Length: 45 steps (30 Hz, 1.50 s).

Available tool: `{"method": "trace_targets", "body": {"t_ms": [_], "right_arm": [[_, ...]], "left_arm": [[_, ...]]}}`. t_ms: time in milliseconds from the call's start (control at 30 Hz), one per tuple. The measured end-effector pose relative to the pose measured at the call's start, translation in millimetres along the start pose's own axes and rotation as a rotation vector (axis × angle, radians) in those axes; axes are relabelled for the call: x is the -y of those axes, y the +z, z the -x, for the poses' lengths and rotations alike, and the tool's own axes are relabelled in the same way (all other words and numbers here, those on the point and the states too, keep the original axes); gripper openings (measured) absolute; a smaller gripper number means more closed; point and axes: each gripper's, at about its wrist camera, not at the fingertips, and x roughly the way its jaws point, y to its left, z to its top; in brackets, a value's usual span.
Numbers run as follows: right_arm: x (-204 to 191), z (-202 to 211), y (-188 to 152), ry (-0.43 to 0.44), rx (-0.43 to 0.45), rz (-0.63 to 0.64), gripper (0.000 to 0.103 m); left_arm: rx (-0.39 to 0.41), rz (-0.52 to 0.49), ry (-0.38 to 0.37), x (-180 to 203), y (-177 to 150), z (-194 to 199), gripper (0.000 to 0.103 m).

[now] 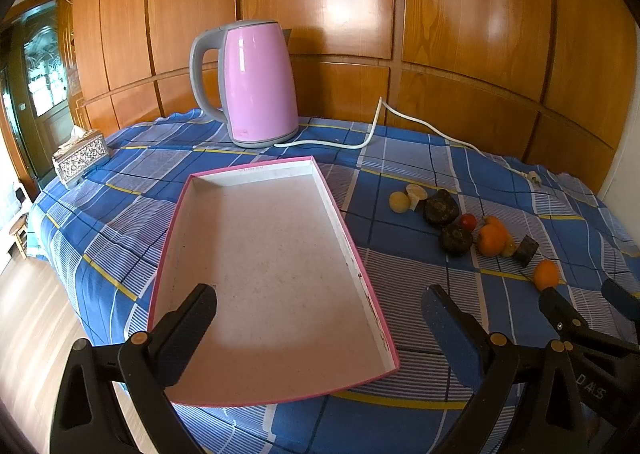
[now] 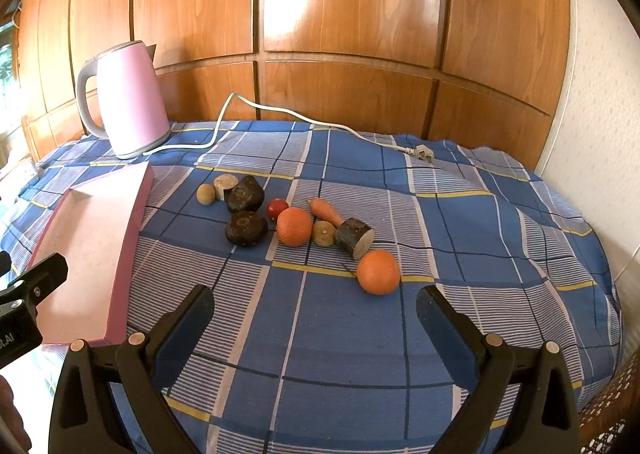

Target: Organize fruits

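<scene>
The fruits are lying in a loose cluster on the blue plaid cloth [image 2: 360, 334] covering your desk, to the right of the tray [image 1: 276, 278] and apart from it. Nearest your right gripper [image 2: 316, 314] an orange [image 2: 378, 271] is sitting just beyond its fingertips; a second orange [image 2: 294, 226] is resting farther back, just beside a red tomato [image 2: 277, 208], a carrot [image 2: 326, 212] and a small yellowish fruit [image 2: 323, 233]. A cut dark root piece [image 2: 354, 237] is lying between the two oranges, and two dark round lumps [image 2: 246, 228] are sitting at the cluster's left, with a pale round fruit [image 2: 206, 194] and a pale cut stub [image 2: 225, 185] behind them. You are holding the right gripper's jaws wide apart over bare cloth, gripping nothing. Your left gripper [image 1: 320, 314] is hovering with its jaws spread too, one finger above the tray's floor and the other over the cloth beyond the tray's pink right rim. Behind the tray a pink kettle [image 1: 260, 82] is standing, its white cord [image 2: 280, 114] trailing across the cloth to a loose plug [image 2: 424, 153]. A tissue box [image 1: 80, 162] is sitting at the desk's far left edge.
</scene>
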Motion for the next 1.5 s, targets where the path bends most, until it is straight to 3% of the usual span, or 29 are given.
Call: {"method": "trace_targets", "body": {"t_ms": [1100,1200,1333,1500], "right_arm": [[13.0,-4.9,-0.8,-0.004,-0.001,-0.022,0.103],[18.6,-8.0,-1.8,-0.004,-0.011,-0.036,0.103],[36.5,-14.8,-1.9,-0.004,-0.032,-0.081,0.103],[79.3,-26.2,-3.7,-0.089,-0.071,-0.163,0.103]], "left_arm": [[-0.039,-0.042,-0.022,15.6,-2.5,-7.7,0.103],[-0.06,-0.051,-0.06,18.9,-3.6,-11.6,0.103],[-0.173,-0.064,-0.223,25.8,-4.9,-26.5,0.103],[-0.229,-0.14,-0.278,50.4,-5.8,-37.3,0.101]]}}
